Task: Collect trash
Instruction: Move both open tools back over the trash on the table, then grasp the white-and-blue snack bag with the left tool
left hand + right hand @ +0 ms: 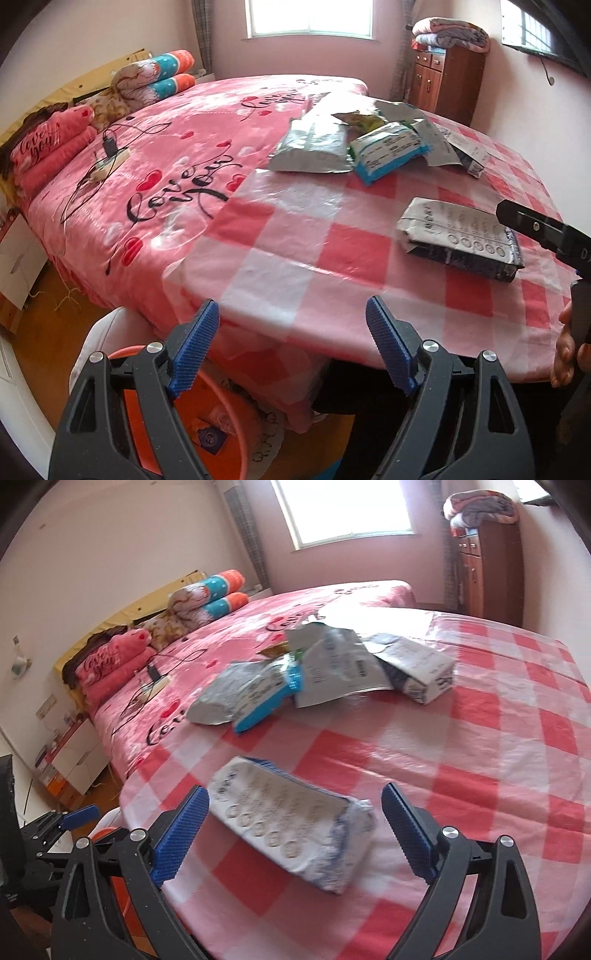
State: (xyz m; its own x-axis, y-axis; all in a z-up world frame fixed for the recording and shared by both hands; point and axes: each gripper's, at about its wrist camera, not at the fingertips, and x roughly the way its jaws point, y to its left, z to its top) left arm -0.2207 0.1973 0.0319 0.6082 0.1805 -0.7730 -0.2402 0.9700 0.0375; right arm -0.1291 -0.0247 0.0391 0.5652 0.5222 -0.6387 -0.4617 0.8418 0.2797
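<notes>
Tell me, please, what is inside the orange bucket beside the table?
Inside the orange bucket, the left camera shows a clear plastic liner and one blue packet lying in it. The left gripper hides much of the bucket, so other contents cannot be seen.

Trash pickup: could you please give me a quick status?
Both grippers open, empty. White wrapper lies between right jaws, untouched. Pile beyond; nothing blocking.

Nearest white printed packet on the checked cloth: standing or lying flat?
Lying flat. The white printed packet rests on its broad side on the red-and-white checked cloth, printed face up, one end crumpled.
</notes>
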